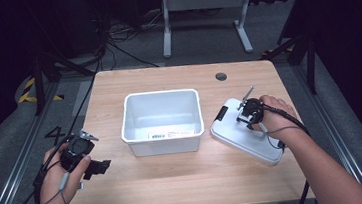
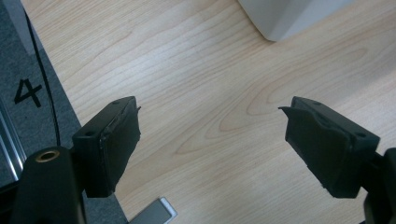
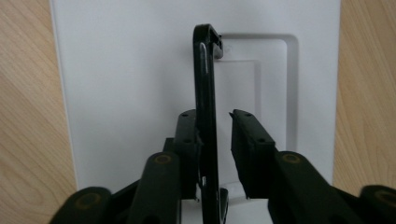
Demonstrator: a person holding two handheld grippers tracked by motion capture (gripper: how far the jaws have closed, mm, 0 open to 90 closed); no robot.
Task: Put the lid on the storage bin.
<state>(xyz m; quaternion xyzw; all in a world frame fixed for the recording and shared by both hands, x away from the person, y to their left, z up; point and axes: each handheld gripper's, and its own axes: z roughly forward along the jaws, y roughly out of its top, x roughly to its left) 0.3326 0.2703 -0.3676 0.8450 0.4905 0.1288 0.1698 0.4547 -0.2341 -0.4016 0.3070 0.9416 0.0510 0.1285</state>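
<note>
Fingers of the right gripper (image 3: 215, 135) stand narrowly parted around the raised black handle (image 3: 206, 93) of the white lid (image 3: 130, 70): the left jaw lies against the handle, while a slim gap remains between the handle and the other jaw, so the grip is not fully closed. Fingers of the left gripper (image 2: 212, 140) are spread wide, with bare wood between them.

Largest in the scene is the wooden table (image 1: 176, 183). At its middle sits the white bin (image 1: 162, 121), open at the top, with a label on its near wall. Just right of the bin, the lid (image 1: 245, 141) lies flat on the table, turned at an angle, close to the right edge. Above it is the right gripper (image 1: 250, 111), held in the person's right hand (image 1: 276, 115). At the near left corner, well apart from the bin, the left hand (image 1: 58, 176) holds the left gripper (image 1: 100, 166) just over the table.
</note>
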